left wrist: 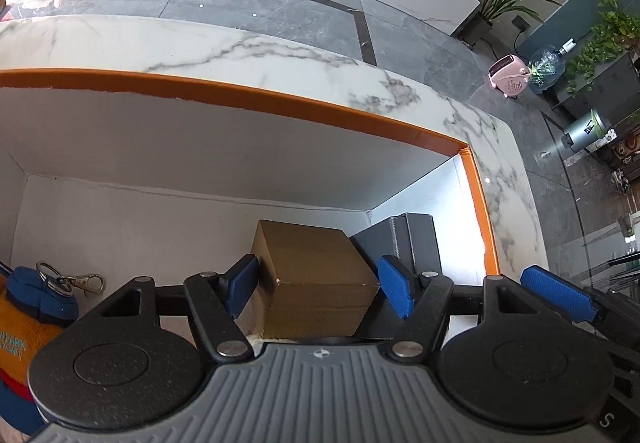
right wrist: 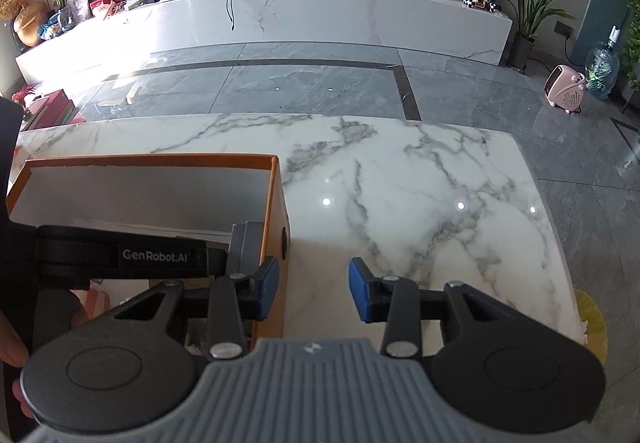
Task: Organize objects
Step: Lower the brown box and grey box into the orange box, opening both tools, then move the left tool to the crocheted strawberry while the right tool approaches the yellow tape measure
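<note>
**Brown box between spread left pads, inside orange storage box**

Left gripper (left wrist: 318, 289) reaching down into an orange-rimmed storage box (left wrist: 280, 101) with white inner walls; jaws spread wide, blue pads flanking a brown cardboard box (left wrist: 316, 275) standing on the floor of the storage box; left pad just beside the box's left face, right pad at its right corner; cannot tell whether either pad actually presses on it, so no firm grip claimed. Directly right of the brown box, a dark grey box (left wrist: 412, 239) tucked into the far right corner of the storage box, touching or nearly touching its neighbour. At the lower left of the storage box, an orange and blue plush item (left wrist: 28, 307) with a metal key ring and clasp (left wrist: 76, 279) lying on the white floor.

Right gripper (right wrist: 314, 289) hovering outside the storage box (right wrist: 276, 203), over the white marble desk (right wrist: 440, 183); jaws partly apart with nothing between them; left pad at the orange outer wall, right pad over bare marble. Left gripper's black body (right wrist: 120, 253) visible across the storage box in the right wrist view, with part of a hand (right wrist: 12, 355) at the left edge. Beyond the desk, grey tiled floor (right wrist: 320, 83) and a pink fan heater (right wrist: 566, 87).
</note>
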A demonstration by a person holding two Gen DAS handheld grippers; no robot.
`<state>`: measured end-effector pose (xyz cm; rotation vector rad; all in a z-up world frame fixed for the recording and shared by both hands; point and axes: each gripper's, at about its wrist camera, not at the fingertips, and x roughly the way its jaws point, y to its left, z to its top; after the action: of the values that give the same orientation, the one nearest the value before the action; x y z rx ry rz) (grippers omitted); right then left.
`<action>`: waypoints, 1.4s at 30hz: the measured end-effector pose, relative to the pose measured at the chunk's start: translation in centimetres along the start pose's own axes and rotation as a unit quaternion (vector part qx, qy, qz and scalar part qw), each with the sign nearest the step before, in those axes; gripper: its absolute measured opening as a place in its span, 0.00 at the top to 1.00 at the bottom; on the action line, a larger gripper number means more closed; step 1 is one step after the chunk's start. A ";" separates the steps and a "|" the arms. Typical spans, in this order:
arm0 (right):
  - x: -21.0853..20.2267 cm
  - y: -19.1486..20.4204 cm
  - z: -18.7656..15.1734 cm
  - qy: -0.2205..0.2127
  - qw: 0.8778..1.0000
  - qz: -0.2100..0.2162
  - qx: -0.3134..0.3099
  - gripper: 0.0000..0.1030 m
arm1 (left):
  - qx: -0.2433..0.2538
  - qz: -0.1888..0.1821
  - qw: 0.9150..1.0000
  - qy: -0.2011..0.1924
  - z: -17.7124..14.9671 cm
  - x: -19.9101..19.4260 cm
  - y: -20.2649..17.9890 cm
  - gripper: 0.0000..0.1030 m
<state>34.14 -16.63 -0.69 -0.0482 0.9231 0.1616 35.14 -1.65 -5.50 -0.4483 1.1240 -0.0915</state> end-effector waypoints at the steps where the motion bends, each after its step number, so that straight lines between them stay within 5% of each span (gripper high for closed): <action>1: 0.0 0.0 -0.1 0.001 1.000 0.000 0.000 0.60 | 0.000 -0.003 1.000 0.006 0.0 0.0 0.1 0.26; 12: -0.1 -1.0 -0.8 0.009 1.000 0.005 0.013 0.60 | -0.022 -0.036 0.999 0.029 0.2 -0.8 1.3 0.25; 17: 0.1 -0.9 -0.9 0.013 1.000 0.012 0.013 0.74 | -0.040 -0.032 0.998 0.043 0.0 0.0 1.7 0.57; 25: 0.3 -0.6 -1.2 0.021 1.000 0.020 0.011 0.80 | -0.028 -0.034 0.999 0.029 -0.1 -0.4 1.5 0.58; 33: -2.0 0.1 -1.1 0.009 1.000 0.019 -0.002 0.80 | 0.040 -0.035 0.998 -0.021 -1.0 -6.5 0.2 0.57; 42: -8.6 2.5 -2.9 -0.025 0.999 0.040 -0.021 0.79 | 0.128 -0.018 0.989 -0.072 -5.0 -16.0 -0.9 0.57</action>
<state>26.35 -15.55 4.53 -0.0450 0.8717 0.2553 23.88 0.72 6.69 -0.2423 0.9478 -0.2299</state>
